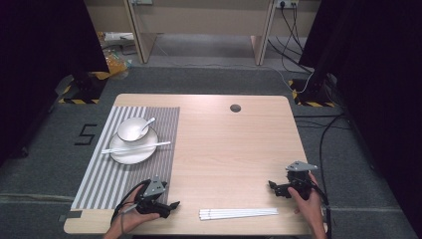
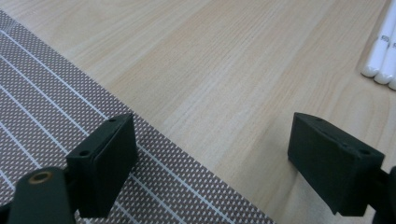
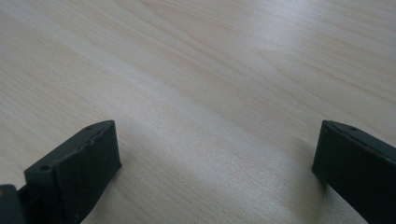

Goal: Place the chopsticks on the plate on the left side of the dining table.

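Near table's front edge: white chopsticks point(image 1: 239, 213) between empty, wide-jawed left gripper point(image 1: 171, 205), right gripper point(image 1: 272, 185).

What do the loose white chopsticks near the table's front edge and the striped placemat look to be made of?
White chopsticks: smooth, slightly glossy, uniformly white with rounded ends, likely plastic or melamine. Striped placemat: woven mesh, probably vinyl or fabric, going by the fine dotted weave; matte.

Even soft overhead light; dark curtained edges; near claws blurred.
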The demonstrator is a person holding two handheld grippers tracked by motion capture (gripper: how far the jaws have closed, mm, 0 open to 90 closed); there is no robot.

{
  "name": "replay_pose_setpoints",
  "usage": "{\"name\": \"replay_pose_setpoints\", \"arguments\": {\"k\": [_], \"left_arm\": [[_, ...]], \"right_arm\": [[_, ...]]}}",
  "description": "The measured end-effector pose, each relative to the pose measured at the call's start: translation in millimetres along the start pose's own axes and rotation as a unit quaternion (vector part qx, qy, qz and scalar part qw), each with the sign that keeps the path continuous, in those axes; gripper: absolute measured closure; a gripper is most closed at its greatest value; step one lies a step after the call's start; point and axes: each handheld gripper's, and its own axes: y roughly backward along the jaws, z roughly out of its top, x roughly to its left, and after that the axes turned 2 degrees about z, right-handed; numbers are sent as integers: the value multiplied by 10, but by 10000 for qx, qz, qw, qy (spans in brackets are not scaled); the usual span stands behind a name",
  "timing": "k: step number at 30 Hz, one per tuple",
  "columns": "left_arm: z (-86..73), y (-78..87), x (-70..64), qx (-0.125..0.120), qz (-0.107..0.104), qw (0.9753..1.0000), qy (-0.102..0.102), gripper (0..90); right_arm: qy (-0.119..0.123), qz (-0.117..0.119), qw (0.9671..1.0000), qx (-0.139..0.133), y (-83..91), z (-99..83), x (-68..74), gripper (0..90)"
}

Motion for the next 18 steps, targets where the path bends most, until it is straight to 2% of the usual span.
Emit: {"name": "replay_pose_setpoints", "arguments": {"k": [6, 18], "left_arm": [[-16, 15, -30, -7, 68, 10000, 61, 142], [-18, 18, -32, -8, 70, 9999, 73, 142]], "right_arm": [[-11, 1, 10000, 0, 2, -3, 7, 7], [-1, 14, 10000, 6, 3, -4, 11, 6]]}}
